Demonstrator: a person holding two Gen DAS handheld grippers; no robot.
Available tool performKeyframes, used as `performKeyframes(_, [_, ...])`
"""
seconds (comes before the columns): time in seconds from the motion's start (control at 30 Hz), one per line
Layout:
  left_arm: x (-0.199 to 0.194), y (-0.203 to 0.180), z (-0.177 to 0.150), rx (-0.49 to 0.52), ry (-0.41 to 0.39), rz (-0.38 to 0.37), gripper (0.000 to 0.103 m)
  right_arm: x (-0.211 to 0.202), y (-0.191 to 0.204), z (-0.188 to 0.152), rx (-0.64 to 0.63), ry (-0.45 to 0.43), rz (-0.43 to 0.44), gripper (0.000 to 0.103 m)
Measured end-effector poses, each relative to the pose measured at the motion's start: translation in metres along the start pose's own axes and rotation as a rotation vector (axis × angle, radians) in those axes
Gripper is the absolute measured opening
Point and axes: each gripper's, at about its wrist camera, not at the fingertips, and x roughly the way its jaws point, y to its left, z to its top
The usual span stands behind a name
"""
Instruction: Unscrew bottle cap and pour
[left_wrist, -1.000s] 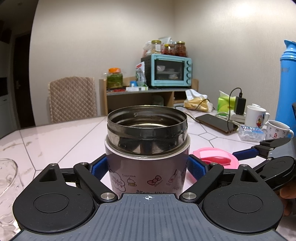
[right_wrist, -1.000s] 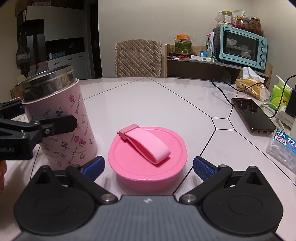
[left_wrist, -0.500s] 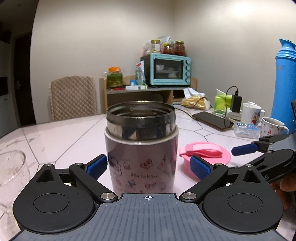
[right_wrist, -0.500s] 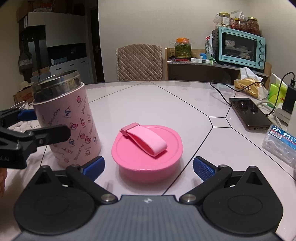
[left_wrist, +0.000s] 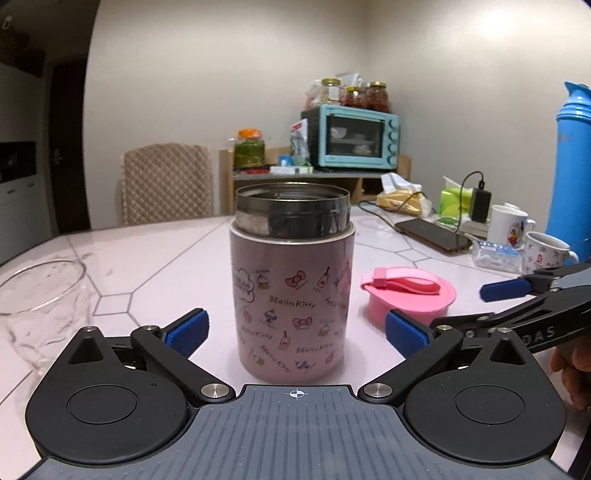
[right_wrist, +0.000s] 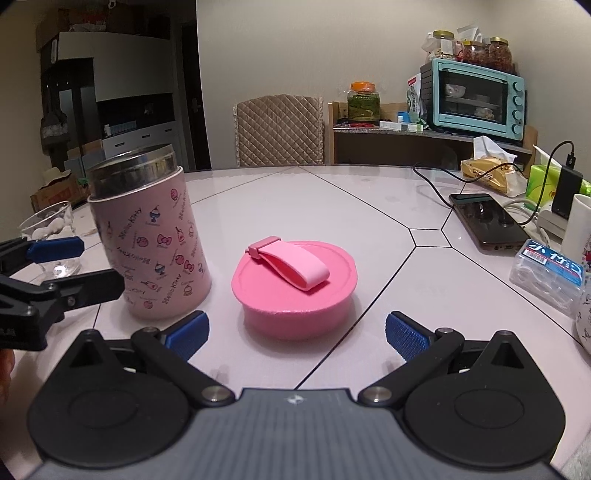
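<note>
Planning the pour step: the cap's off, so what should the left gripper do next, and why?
Probably move the left gripper forward and close on the pink jar. Its jaws are open with the jar standing between and just beyond the pads, uncapped; the pink lid lies on the table and the glass waits to its left.

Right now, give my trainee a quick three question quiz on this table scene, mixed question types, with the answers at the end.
1. True or false: the pink lid is screwed onto the pink flask.
2. The left gripper is: A open, B shut on the flask.
3. Fill in: beyond the flask from the lid stands an empty ___.

Key: 1 false, the lid lies on the table beside the flask. 2 A. 3 glass.
</note>
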Motion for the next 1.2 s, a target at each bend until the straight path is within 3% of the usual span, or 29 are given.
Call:
performKeyframes(0.7, [-0.031,-0.02,-0.013,-0.03,0.031,0.129,0.103,-0.047,0.004,-0.022,-0.004,-0.05,0.012,0.103])
performKeyframes(1.2, [-0.064,-0.038,-0.02,-0.08,0.06,0.148,0.103,-0.085,0.016,-0.034,-0.016,-0.083,-0.007,0.103])
